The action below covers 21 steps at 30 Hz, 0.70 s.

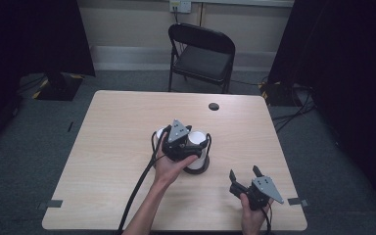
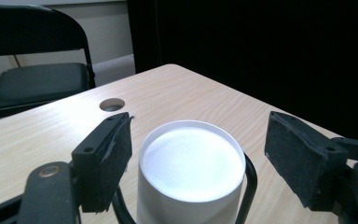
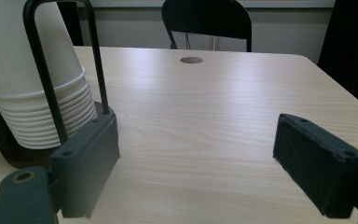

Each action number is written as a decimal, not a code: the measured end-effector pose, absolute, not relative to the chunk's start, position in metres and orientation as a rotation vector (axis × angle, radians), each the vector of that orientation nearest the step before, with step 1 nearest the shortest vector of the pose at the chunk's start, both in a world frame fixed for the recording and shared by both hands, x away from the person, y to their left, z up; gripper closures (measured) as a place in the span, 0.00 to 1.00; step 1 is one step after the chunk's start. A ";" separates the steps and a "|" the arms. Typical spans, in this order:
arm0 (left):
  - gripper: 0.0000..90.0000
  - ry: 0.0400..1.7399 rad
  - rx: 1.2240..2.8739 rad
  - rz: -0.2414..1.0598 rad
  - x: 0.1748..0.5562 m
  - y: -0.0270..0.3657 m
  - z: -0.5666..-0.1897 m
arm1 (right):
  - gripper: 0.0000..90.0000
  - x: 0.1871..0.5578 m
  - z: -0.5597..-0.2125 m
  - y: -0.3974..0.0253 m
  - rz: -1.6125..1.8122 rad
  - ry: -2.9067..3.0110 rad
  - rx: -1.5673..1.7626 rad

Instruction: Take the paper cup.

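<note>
Because the stack of white paper cups [image 2: 189, 172] is thin-walled and light, it will likely crush under a hard squeeze and nest tightly; the top cup is best taken by its sides just below the upturned base. It stands upside down in a black wire holder [image 3: 60, 70] near the middle of the wooden table [image 1: 112, 127]. The left gripper [image 1: 178, 139] straddles the top cup, jaws wide apart, pads not touching it. The right gripper [image 1: 247, 176] waits nearby to the right, also wide open, holding nothing.
</note>
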<state>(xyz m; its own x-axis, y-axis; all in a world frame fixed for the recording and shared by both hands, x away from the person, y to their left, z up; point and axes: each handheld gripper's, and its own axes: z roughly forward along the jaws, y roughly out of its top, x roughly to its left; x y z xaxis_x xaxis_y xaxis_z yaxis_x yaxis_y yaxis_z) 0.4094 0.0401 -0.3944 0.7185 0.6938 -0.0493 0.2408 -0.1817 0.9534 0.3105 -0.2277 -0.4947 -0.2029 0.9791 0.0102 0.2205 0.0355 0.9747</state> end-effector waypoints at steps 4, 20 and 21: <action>0.24 0.755 1.772 0.469 0.412 0.038 -0.399 | 0.15 0.311 -0.495 -0.228 1.235 1.537 1.263; 0.32 0.745 1.795 0.541 0.411 0.033 -0.408 | 0.16 0.310 -0.495 -0.228 1.246 1.526 1.272; 0.33 0.739 1.798 0.550 0.411 0.032 -0.408 | 0.16 0.310 -0.495 -0.228 1.245 1.528 1.272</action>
<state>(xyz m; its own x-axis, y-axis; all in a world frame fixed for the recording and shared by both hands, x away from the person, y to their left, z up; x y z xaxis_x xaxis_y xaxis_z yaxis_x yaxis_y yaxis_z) 0.4113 0.0324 -0.4083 0.7018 0.7121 0.0180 0.2218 -0.2424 0.9445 0.3105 -0.2283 -0.4947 -0.2000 0.9795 0.0238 0.2207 0.0213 0.9751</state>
